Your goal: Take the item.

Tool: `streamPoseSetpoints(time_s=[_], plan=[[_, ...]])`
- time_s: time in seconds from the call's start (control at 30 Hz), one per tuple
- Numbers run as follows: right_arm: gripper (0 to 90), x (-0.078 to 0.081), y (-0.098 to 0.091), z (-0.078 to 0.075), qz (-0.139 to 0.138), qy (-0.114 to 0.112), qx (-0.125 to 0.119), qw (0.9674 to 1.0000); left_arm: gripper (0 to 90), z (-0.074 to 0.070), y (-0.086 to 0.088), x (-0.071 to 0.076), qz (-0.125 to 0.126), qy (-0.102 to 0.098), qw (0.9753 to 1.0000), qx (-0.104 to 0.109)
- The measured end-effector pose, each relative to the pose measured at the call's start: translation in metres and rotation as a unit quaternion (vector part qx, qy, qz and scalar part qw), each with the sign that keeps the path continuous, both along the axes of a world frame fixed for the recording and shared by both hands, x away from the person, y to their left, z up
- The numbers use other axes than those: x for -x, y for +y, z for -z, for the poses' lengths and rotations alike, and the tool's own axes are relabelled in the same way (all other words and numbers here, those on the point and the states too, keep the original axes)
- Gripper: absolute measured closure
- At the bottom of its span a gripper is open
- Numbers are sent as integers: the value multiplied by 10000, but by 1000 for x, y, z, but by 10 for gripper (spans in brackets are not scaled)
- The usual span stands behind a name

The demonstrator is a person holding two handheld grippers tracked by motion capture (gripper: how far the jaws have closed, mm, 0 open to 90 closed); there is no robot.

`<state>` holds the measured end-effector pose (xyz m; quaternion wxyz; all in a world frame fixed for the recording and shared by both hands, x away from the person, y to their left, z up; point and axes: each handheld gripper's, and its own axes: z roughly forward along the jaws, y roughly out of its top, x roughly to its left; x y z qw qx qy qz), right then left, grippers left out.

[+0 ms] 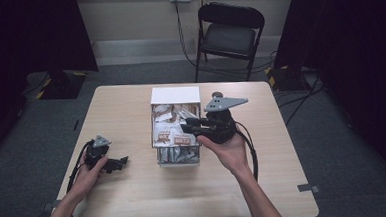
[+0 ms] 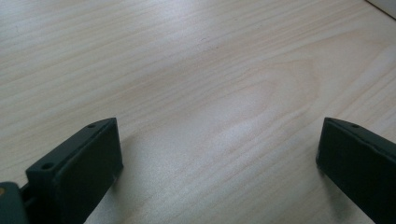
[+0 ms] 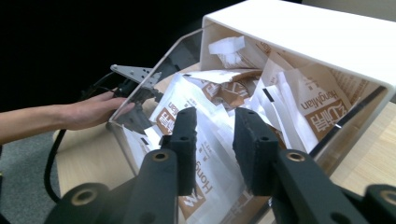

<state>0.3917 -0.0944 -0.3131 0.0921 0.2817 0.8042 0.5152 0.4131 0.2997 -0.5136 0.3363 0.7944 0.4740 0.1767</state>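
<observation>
I see the clear box point(image 1: 176, 120) mid-table, long axis running from my near edge to the far edge, white lid end far, stuffed with brown-and-white sachets point(image 3: 212, 135). My right gripper point(image 1: 188, 126) hovers over them, jaws narrowed, nothing pinched. My left gripper point(image 1: 121, 162) rests near the left edge, jaws wide.

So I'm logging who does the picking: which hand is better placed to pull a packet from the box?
Right. The right gripper is over the box, jaws astride a packet. The left gripper rests on the table, off to the side.
</observation>
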Motion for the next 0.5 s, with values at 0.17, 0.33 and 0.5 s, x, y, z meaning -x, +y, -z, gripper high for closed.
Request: streamPoseSetpoints(time_s=[0.17, 0.33, 0.5], plan=[[708, -1, -1, 4, -49, 91, 20, 9999, 0, 0, 0, 0, 0, 2, 10000, 1], [767, 2, -2, 2, -321, 137, -11, 9994, 0, 0, 0, 0, -1, 1, 10000, 1], [776, 3, 1, 4, -474, 180, 63, 9987, 0, 0, 0, 0, 0, 0, 10000, 1]])
